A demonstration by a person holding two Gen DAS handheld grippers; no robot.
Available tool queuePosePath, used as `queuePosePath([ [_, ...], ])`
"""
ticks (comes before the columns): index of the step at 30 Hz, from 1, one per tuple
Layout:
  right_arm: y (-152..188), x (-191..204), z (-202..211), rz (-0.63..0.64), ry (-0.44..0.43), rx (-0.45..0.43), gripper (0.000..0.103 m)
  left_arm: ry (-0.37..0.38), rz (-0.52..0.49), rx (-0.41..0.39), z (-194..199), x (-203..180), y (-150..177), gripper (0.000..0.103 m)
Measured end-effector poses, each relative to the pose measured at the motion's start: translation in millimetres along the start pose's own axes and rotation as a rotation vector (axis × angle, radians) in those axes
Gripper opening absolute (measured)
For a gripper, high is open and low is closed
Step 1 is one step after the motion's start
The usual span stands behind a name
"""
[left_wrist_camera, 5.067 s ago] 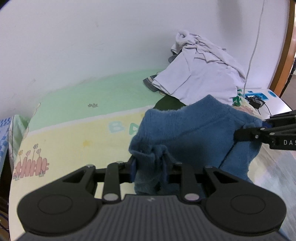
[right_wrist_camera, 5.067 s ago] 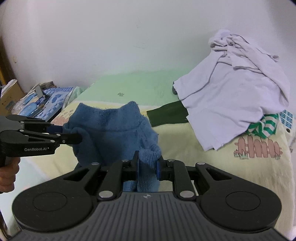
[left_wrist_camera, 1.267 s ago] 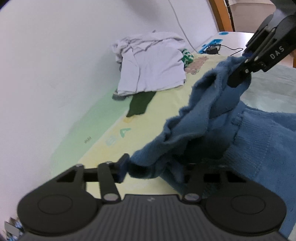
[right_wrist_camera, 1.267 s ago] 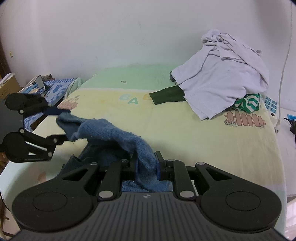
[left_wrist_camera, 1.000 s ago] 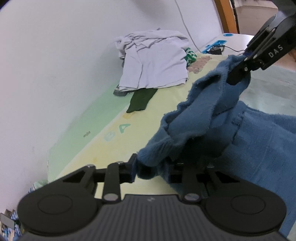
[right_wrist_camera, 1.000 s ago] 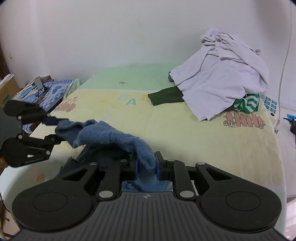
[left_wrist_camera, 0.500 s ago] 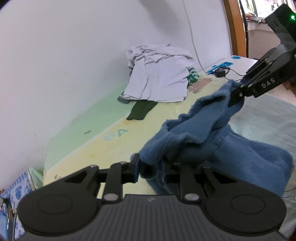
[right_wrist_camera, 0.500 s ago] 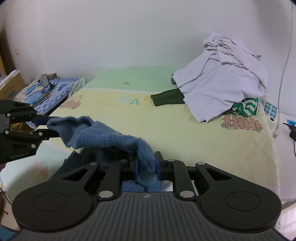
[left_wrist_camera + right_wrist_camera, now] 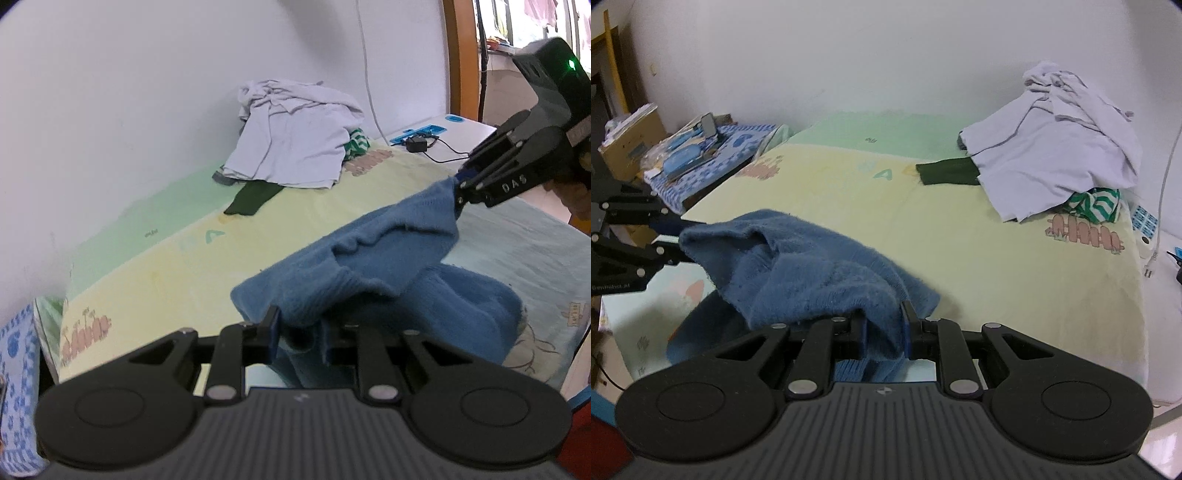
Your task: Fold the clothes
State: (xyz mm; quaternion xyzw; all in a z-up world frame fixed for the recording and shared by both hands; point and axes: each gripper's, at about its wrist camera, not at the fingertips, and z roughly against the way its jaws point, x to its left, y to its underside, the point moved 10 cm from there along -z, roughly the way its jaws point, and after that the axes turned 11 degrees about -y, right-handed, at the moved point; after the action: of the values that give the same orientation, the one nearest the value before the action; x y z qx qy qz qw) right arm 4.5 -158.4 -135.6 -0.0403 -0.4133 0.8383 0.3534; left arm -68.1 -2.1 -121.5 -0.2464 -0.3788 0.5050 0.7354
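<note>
Soft even light, fisheye-warped, slightly blurred

A bed (image 9: 979, 236) with yellow and green printed sheet, across the middle of the frame. At upper right, a pile of pale clothes (image 9: 1056, 147), a dark green garment (image 9: 947, 171) beside. At lower left, a blue sweater (image 9: 812, 266), partly resting there.

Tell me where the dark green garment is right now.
In the right wrist view the dark green garment lies flat on the far side of the bed, poking out leftward from under the white clothes pile near the wall.
</note>
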Motion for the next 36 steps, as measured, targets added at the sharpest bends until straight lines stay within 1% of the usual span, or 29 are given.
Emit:
queuePosePath([
  [5, 8.3, 7.2, 0.5, 0.025, -0.010, 0.013, 0.018, 0.003, 0.029, 0.025, 4.4, -2.4, 8.4, 0.017],
  [8, 14.0, 7.9, -2.9, 0.033, 0.008, 0.022, 0.018, -0.002, 0.026, 0.045, 1.3, -3.6, 14.0, 0.017],
  [13, 21.8, 13.7, -10.7, 0.098, 0.050, 0.032, 0.020, -0.027, -0.037, 0.053, -6.7, -12.1, 21.9, 0.017],
  [14, 23.7, 14.7, -12.7, 0.125, 0.065, 0.035, 0.022, -0.036, -0.057, 0.053, -8.8, -13.3, 23.5, 0.018],
  [15, 25.5, 15.7, -13.8, 0.150, 0.084, 0.036, 0.028, -0.045, -0.078, 0.053, -10.9, -14.5, 25.0, 0.019],
  [16, 26.8, 15.9, -14.1, 0.178, 0.113, 0.034, 0.037, -0.054, -0.095, 0.049, -12.1, -14.6, 25.6, 0.022],
  [17, 26.8, 15.9, -13.0, 0.201, 0.140, 0.027, 0.041, -0.062, -0.111, 0.044, -12.9, -14.4, 25.8, 0.026],
  [19, 26.8, 19.4, -12.0, 0.263, 0.179, 0.018, 0.043, -0.079, -0.143, 0.033, -14.4, -13.8, 26.2, 0.030],
  [23, 29.1, 38.4, -16.4, 0.437, 0.214, 0.028, 0.046, -0.101, -0.216, 0.012, -17.6, -15.0, 26.4, 0.033],
  [27, 31.0, 58.2, -20.9, 0.612, 0.247, 0.038, 0.046, -0.114, -0.298, -0.008, -21.1, -20.2, 26.0, 0.034],
  [29, 29.3, 61.6, -27.1, 0.657, 0.260, 0.038, 0.046, -0.116, -0.325, -0.011, -22.3, -22.4, 26.2, 0.034],
  [31, 27.1, 64.2, -33.8, 0.697, 0.272, 0.036, 0.045, -0.119, -0.352, -0.014, -23.6, -24.5, 26.5, 0.029],
  [32, 25.7, 63.2, -35.9, 0.701, 0.275, 0.036, 0.043, -0.120, -0.365, -0.016, -24.2, -25.6, 26.6, 0.025],
  [33, 24.1, 61.4, -37.7, 0.701, 0.277, 0.035, 0.034, -0.122, -0.379, -0.017, -24.8, -26.7, 26.7, 0.023],
  [34, 22.5, 59.6, -37.7, 0.697, 0.278, 0.035, 0.017, -0.123, -0.393, -0.019, -25.4, -27.8, 26.8, 0.019],
  [36, 18.8, 56.0, -35.8, 0.677, 0.271, 0.034, 0.014, -0.125, -0.420, -0.022, -26.7, -30.0, 27.0, 0.016],
])
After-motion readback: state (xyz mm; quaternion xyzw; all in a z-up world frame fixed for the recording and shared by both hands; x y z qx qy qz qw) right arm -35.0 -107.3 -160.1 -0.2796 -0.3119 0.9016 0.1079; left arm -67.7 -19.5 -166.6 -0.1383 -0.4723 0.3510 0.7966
